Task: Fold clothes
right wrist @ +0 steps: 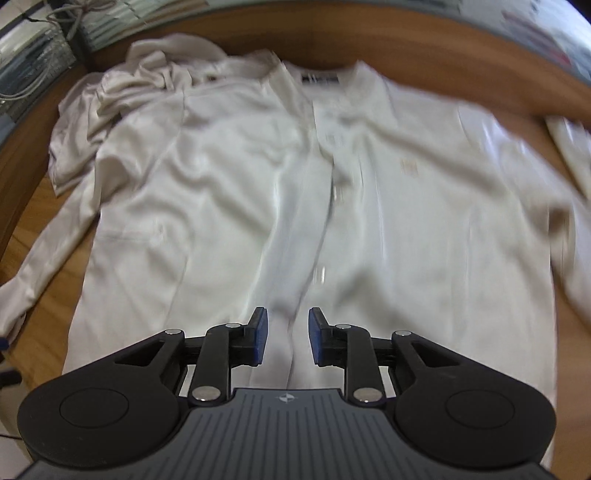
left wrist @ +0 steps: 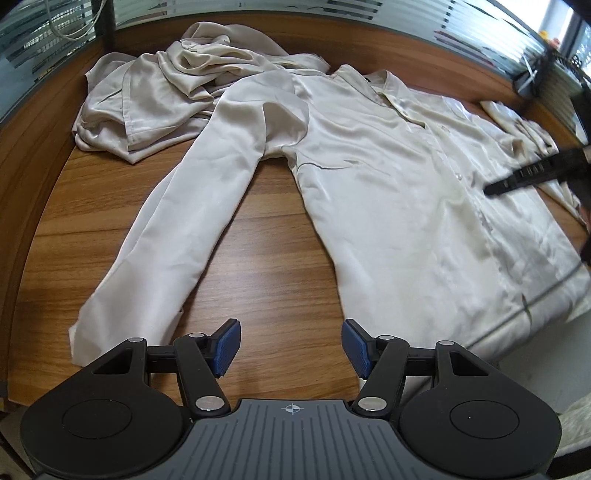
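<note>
A cream satin shirt lies spread face up on the wooden table, collar at the far side, its left sleeve stretched toward me. My left gripper hovers open over bare wood between that sleeve and the shirt's body, nothing between its blue pads. In the right wrist view, which is blurred, the same shirt fills the frame and my right gripper hangs open just above the button placket near the hem. The right gripper's black fingers also show at the right edge of the left wrist view.
A second cream garment lies crumpled at the table's far left, touching the shirt's shoulder. Another pale piece of cloth sits at the far right. Glass partitions and cables stand behind the table's far edge.
</note>
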Demonstrator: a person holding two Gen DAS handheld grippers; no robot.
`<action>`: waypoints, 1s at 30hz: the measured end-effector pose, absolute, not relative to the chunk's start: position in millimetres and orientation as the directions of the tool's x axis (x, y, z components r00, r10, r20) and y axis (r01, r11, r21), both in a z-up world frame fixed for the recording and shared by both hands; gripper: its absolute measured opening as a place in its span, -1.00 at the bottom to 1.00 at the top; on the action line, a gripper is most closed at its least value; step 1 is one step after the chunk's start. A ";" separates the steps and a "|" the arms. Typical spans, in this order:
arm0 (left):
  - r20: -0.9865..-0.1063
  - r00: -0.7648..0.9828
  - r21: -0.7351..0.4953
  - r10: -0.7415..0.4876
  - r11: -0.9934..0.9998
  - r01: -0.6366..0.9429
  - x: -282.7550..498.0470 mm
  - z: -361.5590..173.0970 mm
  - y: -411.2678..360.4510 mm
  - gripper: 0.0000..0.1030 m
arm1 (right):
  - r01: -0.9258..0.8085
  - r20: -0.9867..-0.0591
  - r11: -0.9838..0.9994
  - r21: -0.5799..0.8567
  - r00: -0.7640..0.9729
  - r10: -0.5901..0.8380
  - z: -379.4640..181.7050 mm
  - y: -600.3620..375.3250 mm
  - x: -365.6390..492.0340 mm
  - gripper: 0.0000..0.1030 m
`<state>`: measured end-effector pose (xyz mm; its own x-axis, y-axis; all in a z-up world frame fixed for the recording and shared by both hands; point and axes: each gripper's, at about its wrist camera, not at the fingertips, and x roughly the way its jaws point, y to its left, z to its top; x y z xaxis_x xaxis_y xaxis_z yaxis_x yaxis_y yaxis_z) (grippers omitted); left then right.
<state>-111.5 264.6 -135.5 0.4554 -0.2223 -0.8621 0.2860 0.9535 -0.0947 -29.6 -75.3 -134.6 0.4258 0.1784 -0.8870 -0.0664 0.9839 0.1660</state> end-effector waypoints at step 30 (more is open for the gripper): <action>-0.852 0.464 -0.118 -0.243 0.952 0.281 -114.5 -141.9 299.5 0.24 | 0.045 -0.907 0.993 0.107 0.414 0.079 -137.7 -53.9 -90.8 -0.88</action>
<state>-114.5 299.5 -141.9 0.4645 -0.2426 -0.8517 0.2813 0.9524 -0.1178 -90.8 -53.9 -137.7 0.4139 0.0790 -0.9069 0.0455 0.9932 0.1073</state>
